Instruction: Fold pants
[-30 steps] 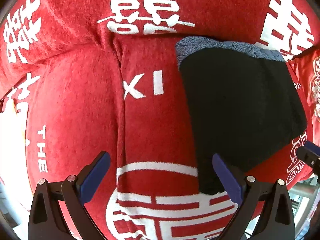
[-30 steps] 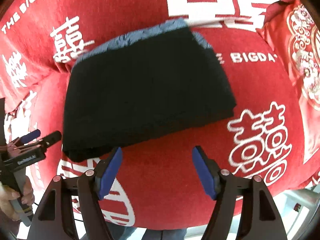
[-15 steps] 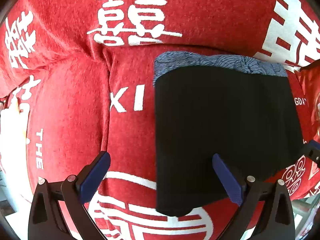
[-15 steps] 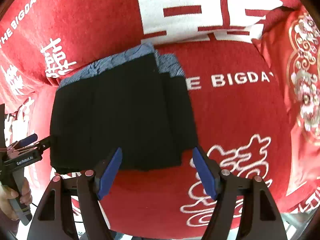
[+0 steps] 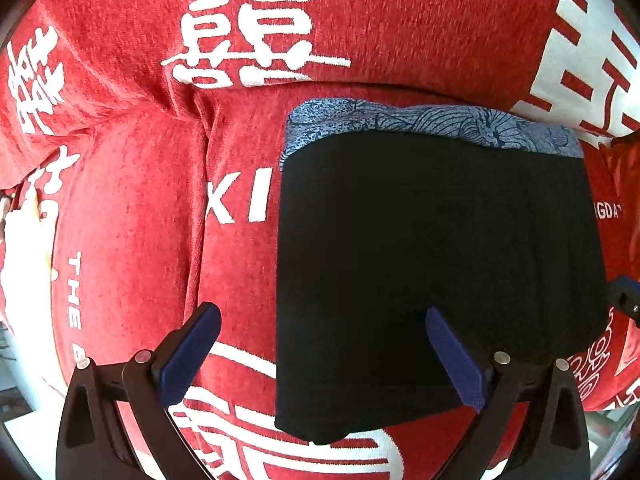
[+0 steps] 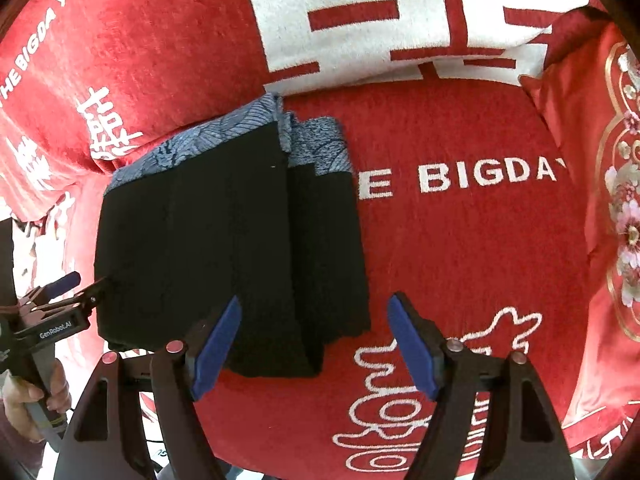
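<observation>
The black pants lie folded into a compact rectangle on the red sofa cover, their blue-grey patterned waistband at the far edge. In the right wrist view the pants show layered folds. My left gripper is open and empty, hovering over the near left edge of the pants. My right gripper is open and empty above the near right corner of the pants. The left gripper also shows in the right wrist view, at the pants' left edge.
The red sofa cover with white characters and "THE BIGDAY" lettering spreads all around. A red embroidered cushion stands at the right. The sofa's front edge lies just below the grippers.
Both grippers have shifted, so the pants sit more to the left in the right wrist view and more central in the left. The pants look narrower, with layered folds.
</observation>
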The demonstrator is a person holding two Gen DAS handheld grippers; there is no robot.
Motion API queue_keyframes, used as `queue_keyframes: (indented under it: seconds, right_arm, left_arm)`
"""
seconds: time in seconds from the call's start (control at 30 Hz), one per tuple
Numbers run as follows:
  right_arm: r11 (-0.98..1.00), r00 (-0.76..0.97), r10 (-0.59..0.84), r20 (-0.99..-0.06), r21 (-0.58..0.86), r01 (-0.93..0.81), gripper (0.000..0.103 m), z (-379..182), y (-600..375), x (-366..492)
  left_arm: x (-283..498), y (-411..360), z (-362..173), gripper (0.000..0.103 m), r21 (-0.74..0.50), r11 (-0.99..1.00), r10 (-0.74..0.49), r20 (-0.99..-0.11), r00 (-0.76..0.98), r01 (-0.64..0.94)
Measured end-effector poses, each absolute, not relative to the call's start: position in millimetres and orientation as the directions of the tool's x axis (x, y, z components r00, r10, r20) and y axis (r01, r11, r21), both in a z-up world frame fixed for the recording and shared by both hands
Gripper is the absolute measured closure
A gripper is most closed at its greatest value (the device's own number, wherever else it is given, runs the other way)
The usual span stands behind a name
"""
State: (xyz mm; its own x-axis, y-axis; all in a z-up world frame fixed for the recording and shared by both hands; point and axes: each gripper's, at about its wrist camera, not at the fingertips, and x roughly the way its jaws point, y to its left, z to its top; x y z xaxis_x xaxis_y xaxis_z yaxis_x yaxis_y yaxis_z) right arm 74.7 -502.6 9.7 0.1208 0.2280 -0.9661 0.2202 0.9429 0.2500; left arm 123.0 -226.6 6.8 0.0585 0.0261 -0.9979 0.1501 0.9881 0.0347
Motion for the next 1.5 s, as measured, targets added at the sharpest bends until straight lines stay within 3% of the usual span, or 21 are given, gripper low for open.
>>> queue_keyframes:
  seconds: [0.23,0.37,0.53,0.67,0.83,1.17,1.2,1.23,1.27,1.3,1.37,1.5]
  right_arm:
    - [0.919,0.112,0.302,-0.947,0.320,0.230,0.023,-2.3,-522.3,83.0]
    - [0.868,0.117,0.417,-0.902,0.433,0.244,0.022,-13.4,-541.1,92.0]
    - [0.827,0.116,0.510,-0.853,0.523,0.208,0.020,-27.7,-554.6,103.5]
    - [0.734,0.101,0.643,-0.759,0.649,0.200,0.019,-49.9,-562.6,109.2]
    - [0.615,0.095,0.760,-0.643,0.759,0.214,0.018,-72.4,-562.0,111.1]
    - [0.510,0.104,0.823,-0.558,0.808,0.296,0.018,-94.9,-561.2,128.7]
    - [0.530,0.094,0.812,-0.575,0.796,0.292,0.022,-93.7,-559.9,128.6]
    - [0.555,0.086,0.797,-0.598,0.781,0.286,0.029,-91.5,-558.8,128.2]
    - [0.569,0.083,0.788,-0.610,0.773,0.281,0.033,-88.6,-558.5,127.2]
    - [0.567,0.087,0.788,-0.610,0.773,0.286,0.043,-86.7,-559.6,126.2]
    - [0.559,0.105,0.788,-0.606,0.777,0.290,0.052,-81.5,-556.6,126.2]
    - [0.511,0.153,0.813,-0.562,0.814,0.278,0.062,-62.9,-557.3,117.0]
  left_arm:
    - [139.5,-209.6,7.9,0.001,-0.063,0.991,-0.071,-0.995,0.071,0.116]
    - [157.0,-199.4,4.3,0.001,-0.155,0.975,-0.167,-0.983,0.071,0.157]
    - [174.3,-177.8,-16.4,0.001,-0.335,0.936,-0.336,-0.942,-0.015,0.111]
    - [180.9,-165.7,-37.7,0.001,-0.476,0.878,-0.472,-0.879,-0.070,0.048]
    - [187.9,-173.4,-60.9,0.001,-0.530,0.847,-0.523,-0.845,-0.105,0.047]
    - [183.8,-186.0,-71.8,0.001,-0.520,0.854,-0.515,-0.849,-0.121,0.019]
    - [183.0,-186.4,-70.2,0.001,-0.514,0.858,-0.509,-0.854,-0.112,0.017]
    - [181.0,-187.1,-66.0,0.010,-0.516,0.856,-0.512,-0.854,-0.098,0.024]
    - [179.5,-189.1,-62.4,0.026,-0.530,0.847,-0.526,-0.846,-0.086,0.031]
    - [176.5,-193.1,-55.2,0.027,-0.529,0.848,-0.525,-0.848,-0.066,0.044]
    - [170.6,-200.7,-41.8,0.038,-0.506,0.859,-0.505,-0.863,-0.029,0.081]
    - [161.2,-202.7,-18.0,0.044,-0.502,0.859,-0.505,-0.863,0.004,0.097]
